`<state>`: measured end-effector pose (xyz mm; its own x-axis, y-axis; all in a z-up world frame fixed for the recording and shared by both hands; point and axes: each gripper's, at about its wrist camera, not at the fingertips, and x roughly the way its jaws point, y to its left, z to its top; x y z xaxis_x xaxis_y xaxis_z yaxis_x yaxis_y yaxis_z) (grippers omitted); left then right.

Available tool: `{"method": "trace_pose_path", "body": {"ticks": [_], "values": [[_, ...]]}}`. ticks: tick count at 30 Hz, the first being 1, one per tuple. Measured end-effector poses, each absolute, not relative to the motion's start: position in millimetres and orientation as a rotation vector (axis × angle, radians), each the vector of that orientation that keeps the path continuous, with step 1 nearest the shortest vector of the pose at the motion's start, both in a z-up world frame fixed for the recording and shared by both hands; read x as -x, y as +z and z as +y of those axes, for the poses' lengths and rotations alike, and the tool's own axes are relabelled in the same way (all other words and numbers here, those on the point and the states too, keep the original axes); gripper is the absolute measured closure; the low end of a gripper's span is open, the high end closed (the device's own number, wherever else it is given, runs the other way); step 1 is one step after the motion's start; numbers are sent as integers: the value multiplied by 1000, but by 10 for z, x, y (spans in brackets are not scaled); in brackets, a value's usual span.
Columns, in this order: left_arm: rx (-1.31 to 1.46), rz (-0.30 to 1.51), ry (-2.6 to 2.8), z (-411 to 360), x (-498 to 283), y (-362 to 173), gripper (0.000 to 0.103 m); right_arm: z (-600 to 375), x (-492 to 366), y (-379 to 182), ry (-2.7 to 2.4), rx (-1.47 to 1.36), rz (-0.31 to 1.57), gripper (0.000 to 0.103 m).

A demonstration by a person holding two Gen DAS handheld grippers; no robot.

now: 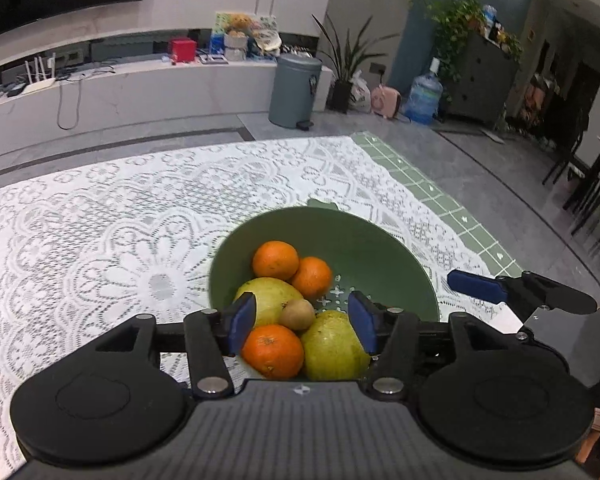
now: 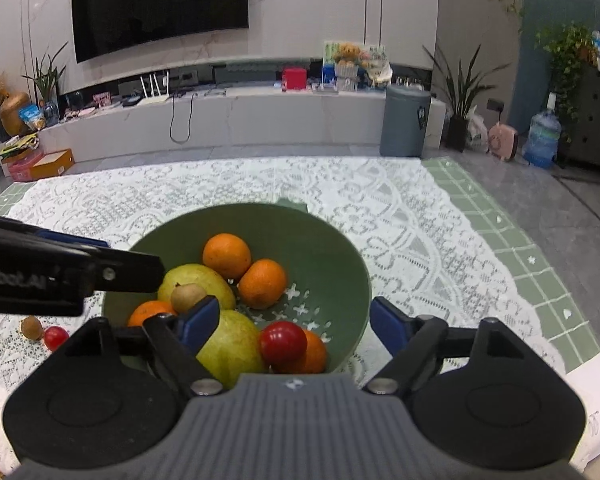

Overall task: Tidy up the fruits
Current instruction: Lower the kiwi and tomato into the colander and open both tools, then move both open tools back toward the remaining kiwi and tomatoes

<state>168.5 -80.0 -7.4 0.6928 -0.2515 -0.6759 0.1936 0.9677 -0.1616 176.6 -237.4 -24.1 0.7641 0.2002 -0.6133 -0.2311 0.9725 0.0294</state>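
Nearby, kiwi (image 2: 32,328) and red fruit (image 2: 56,337) on lace tablecloth (image 2: 380,216) beside green bowl (image 2: 340,256); both hand-held grippers (image 1: 302,322) (image 2: 296,322) wide, empty.

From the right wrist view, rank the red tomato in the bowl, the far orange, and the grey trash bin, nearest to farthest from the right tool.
1. Red tomato, in the green bowl, just ahead of the right tool.
2. Far orange, toward the bowl's back.
3. Grey trash bin, on the floor beyond the table.

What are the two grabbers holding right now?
Nothing. The left gripper and right gripper both hang open above the green bowl, with no fruit pinched between their blue fingers.
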Motion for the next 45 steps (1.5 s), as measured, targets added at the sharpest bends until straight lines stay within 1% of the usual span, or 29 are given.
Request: {"method": "trace_pose_path", "body": {"ticks": [4,8,15,21,29,33,36,40,45], "values": [[75,742,-227,-703,-1549,-3,38,-2340,-1635,-167,236,77,582,17],[78,721,-200,-563,-1398,64,37,-2298,-1513,-91,223,96,509,14],[74,702,-160,-343,-1135,124,37,-2216,-1301,23,229,23,432,12],[16,689,-125,-212,-991,77,37,-2050,-1129,41,320,-55,413,12],[4,701,-98,98,-890,-62,37,-1715,-1010,-16,384,-32,429,12],[52,713,-83,296,-894,-139,37,-1500,-954,-75,414,37,419,14],[100,720,-74,432,-907,-207,37,-1326,-905,-146,437,138,410,21],[156,731,-70,587,-932,-306,37,-1127,-844,-225,484,229,400,22],[214,741,-63,746,-997,-405,37,-893,-867,-337,532,305,419,27]]}}
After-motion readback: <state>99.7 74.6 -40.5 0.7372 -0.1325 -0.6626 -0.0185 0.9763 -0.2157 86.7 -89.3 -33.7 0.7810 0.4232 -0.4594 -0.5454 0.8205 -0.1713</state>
